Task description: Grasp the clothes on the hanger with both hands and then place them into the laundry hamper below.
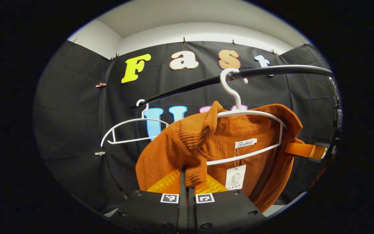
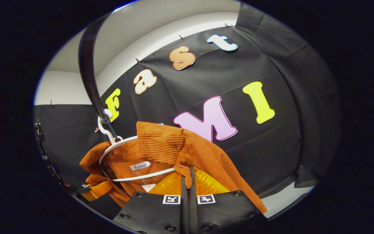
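An orange ribbed sweater (image 1: 170,146) hangs on a white hanger (image 1: 255,113) hooked over a black rail (image 1: 278,69). In the left gripper view, my left gripper (image 1: 187,175) is shut on a bunched fold of the sweater's shoulder, pulled up off the hanger's arm. In the right gripper view, my right gripper (image 2: 188,178) is shut on the opposite shoulder of the sweater (image 2: 206,156), lifted beside the hanger (image 2: 109,151). The right gripper also appears far off at the sweater's right edge (image 1: 317,151). A white label and a paper tag (image 1: 235,177) hang inside the collar.
A second, bare white hanger (image 1: 131,130) hangs on the same rail to the left of the sweater. The rail (image 2: 88,74) curves overhead in the right gripper view. Black cloth walls close the booth behind and at both sides.
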The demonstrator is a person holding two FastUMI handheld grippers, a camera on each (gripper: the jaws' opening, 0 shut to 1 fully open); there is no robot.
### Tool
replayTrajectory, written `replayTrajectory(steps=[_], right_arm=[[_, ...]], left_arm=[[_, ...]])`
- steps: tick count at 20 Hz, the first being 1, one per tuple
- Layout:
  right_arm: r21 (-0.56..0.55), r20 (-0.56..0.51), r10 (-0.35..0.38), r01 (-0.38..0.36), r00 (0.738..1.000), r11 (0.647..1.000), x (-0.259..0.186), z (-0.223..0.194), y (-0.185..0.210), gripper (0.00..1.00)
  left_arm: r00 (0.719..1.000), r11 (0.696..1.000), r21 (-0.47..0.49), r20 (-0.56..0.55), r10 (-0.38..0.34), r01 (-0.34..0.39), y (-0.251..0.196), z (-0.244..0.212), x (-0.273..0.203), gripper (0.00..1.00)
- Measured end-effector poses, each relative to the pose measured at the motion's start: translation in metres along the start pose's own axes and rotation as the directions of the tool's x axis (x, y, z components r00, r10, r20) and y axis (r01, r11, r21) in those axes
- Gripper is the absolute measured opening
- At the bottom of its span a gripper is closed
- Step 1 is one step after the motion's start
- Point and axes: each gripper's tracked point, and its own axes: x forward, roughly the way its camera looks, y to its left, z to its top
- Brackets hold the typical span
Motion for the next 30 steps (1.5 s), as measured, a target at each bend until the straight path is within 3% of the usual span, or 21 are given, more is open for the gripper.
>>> replayTrajectory(steps=[1, 5, 8, 13, 16, 20, 21, 22, 25, 30], right_arm=[[0.017, 0.006, -0.003, 0.003, 1.000, 1.000, 0.005, 0.004, -0.005, 0.00], [0.054, 0.055, 0.020, -0.023, 0.998, 0.998, 0.022, 0.033, -0.013, 0.04], [0.076, 0.163, 0.037, -0.050, 0.986, 0.996, 0.026, 0.078, -0.019, 0.04], [0.030, 0.217, -0.063, 0.058, 0.974, 0.998, 0.044, 0.094, -0.061, 0.04], [0.028, 0.158, -0.118, 0.115, 0.980, 0.993, 0.056, 0.068, -0.086, 0.00], [0.088, 0.029, -0.145, 0.142, 0.989, 0.986, 0.062, 0.007, -0.099, 0.08], [0.097, 0.006, -0.134, 0.132, 0.991, 0.986, 0.059, -0.009, -0.094, 0.04], [0.107, -0.013, -0.108, 0.109, 0.994, 0.988, 0.055, -0.021, -0.086, 0.08], [0.134, -0.064, -0.029, 0.038, 0.998, 0.990, 0.040, -0.051, -0.060, 0.04], [0.182, -0.114, 0.082, -0.060, 0.990, 0.981, 0.018, -0.078, -0.020, 0.05]], left_arm=[[1.000, 1.000, -0.001, -0.002, -0.002, 0.002, -0.001, 0.000, 0.001, 0.05], [1.000, 1.000, 0.005, -0.009, 0.004, -0.004, 0.003, 0.007, 0.009, 0.05], [1.000, 1.000, 0.011, -0.011, 0.003, -0.003, 0.003, 0.011, 0.014, 0.05], [1.000, 1.000, -0.002, -0.020, 0.002, -0.002, 0.016, 0.017, 0.025, 0.05], [0.999, 1.000, -0.004, -0.035, -0.001, 0.001, 0.023, 0.019, 0.031, 0.05], [0.999, 1.000, 0.012, -0.051, -0.006, 0.007, 0.029, 0.015, 0.036, 0.05], [0.998, 1.000, 0.009, -0.058, -0.003, 0.003, 0.032, 0.012, 0.036, 0.05], [0.998, 1.000, 0.004, -0.068, -0.001, 0.001, 0.036, 0.007, 0.036, 0.05], [0.996, 0.999, 0.006, -0.078, 0.033, -0.032, 0.058, 0.003, 0.031, 0.05], [0.991, 0.999, 0.001, -0.124, 0.054, -0.054, 0.088, -0.027, 0.019, 0.05]])
